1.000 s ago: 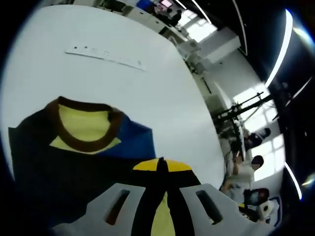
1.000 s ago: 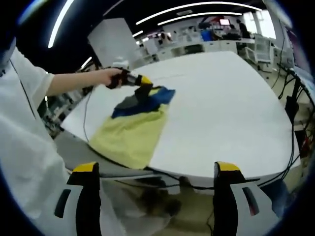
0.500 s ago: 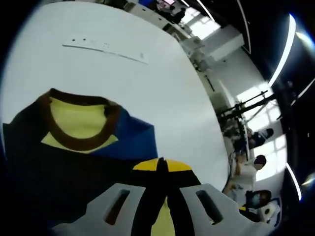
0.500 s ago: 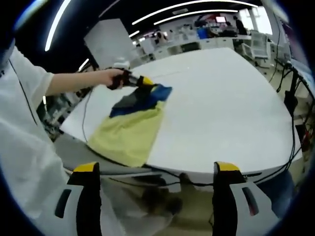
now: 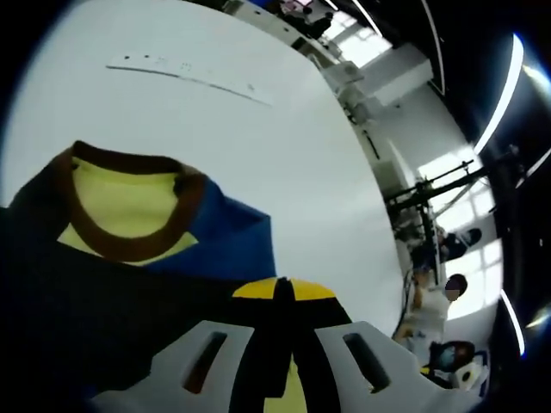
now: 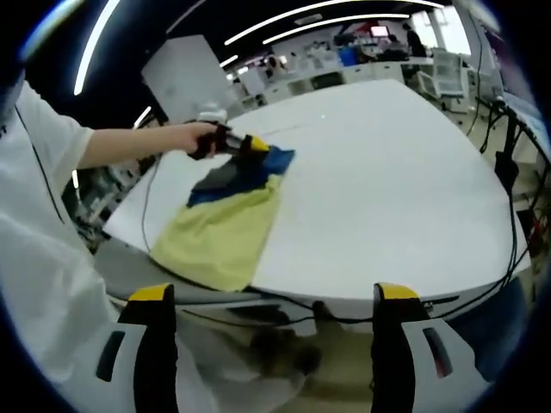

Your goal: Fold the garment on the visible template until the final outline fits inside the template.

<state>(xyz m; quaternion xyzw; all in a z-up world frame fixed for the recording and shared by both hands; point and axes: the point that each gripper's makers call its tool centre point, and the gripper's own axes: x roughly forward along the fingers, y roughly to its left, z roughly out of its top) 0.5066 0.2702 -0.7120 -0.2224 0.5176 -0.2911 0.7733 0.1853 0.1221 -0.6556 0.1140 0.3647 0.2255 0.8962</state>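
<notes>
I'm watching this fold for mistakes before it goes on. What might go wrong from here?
Only the left gripper holds the garment, jaws shut on its blue part, while the right gripper hangs open off the table. Pulled from one point, the cloth may bunch or skew. The yellow hem lies at the table's near edge and could slip off. No template outline is plain to see, so the fit is hard to judge.

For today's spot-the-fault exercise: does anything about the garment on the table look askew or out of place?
Yes. The yellow and blue T-shirt lies askew across the white table, its yellow hem overhanging the near edge. The left hand-held gripper holds its bunched collar end.
</notes>
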